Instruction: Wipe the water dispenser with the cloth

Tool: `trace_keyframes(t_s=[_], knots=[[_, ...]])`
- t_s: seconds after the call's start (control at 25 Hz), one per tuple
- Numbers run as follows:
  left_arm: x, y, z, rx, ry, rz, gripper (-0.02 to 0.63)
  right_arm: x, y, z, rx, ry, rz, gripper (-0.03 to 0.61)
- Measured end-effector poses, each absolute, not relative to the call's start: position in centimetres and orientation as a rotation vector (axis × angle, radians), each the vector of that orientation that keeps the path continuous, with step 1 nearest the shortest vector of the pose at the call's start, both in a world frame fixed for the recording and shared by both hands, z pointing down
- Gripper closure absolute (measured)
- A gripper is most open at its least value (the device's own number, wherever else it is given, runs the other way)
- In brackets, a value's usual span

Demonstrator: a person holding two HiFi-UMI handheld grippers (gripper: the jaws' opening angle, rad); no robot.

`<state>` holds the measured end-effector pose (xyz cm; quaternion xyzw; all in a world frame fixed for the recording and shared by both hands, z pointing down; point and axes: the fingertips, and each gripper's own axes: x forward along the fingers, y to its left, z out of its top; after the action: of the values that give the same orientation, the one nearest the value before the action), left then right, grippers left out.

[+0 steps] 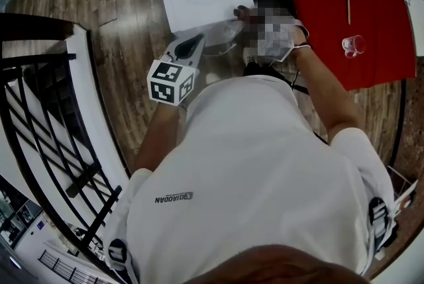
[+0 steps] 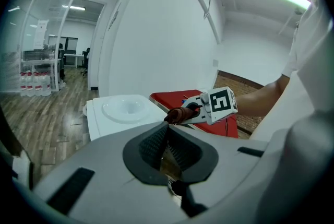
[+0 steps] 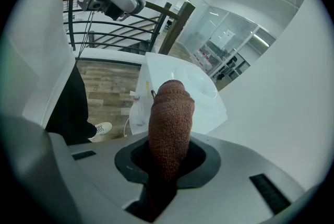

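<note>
While my right gripper is clamped on the rust-brown knitted cloth, the fabric wraps over both jaws like a rounded, ribbed sleeve and hides them from tip to base. My left gripper carries nothing: its dark ribbed pads meet at their tips with nothing between them, and it is held low in front of my chest, well short of the work.

Just beyond the cloth stands the white square-topped plastic water dispenser. Its top is a smooth, glossy panel with a shallow round dish sunk in the middle. From the head view, the cloth's end sits at the near right edge of that top; I cannot tell whether it touches.

Wood-plank floor surrounds the dispenser. To my right is a red table with a clear glass cup, and to my left a black metal railing.
</note>
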<state>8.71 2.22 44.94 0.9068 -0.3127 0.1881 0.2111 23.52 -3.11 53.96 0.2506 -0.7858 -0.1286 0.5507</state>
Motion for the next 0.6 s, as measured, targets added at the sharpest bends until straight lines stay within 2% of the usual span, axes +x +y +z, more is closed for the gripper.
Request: trace_keyframes(t_s=[0.28,0.6], knots=[[8.8,2.6,45.5,2.514,-0.85,0.544,0.621,23.2,-2.1,52.6,0.768,-2.051,0.012,0.514],[10.9,0.4,45.2,2.513,-0.863,0.551,0.621,25.3,-4.8,51.6,1.03,-2.351,0.863,0.514]])
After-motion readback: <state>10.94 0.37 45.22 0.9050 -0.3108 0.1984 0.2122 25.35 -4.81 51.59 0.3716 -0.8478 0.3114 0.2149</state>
